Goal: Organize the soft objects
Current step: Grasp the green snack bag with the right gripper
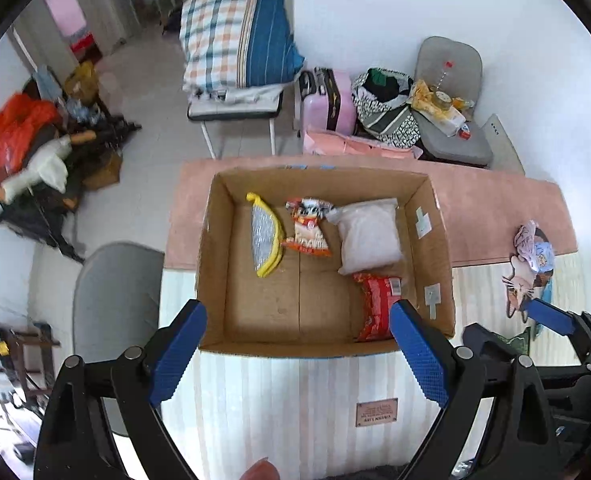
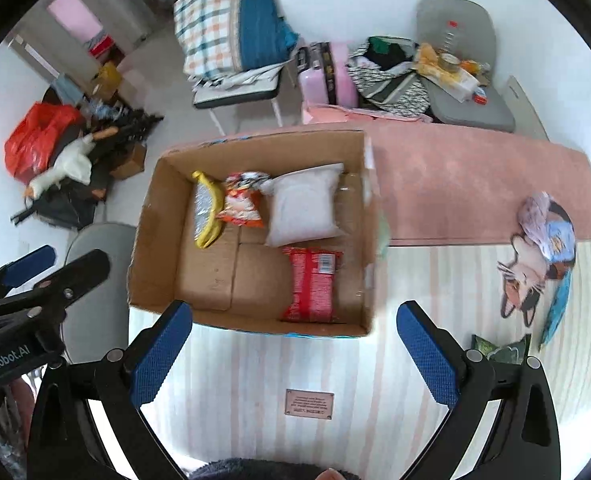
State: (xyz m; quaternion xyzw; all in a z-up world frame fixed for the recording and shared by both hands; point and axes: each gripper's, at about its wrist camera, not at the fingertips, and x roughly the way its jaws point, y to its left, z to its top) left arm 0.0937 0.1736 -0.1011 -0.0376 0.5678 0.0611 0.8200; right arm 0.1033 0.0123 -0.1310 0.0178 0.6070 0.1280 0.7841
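Currently both grippers, left gripper and right gripper, hovering wide open, empty; next targeting green packet, dropping into cardboard box.

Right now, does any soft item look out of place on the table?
Yes. A small bundle of pastel cloth lies alone near the table's far right edge, and a dark green packet lies by the right gripper. Both are outside the cardboard box, which already holds four packets.
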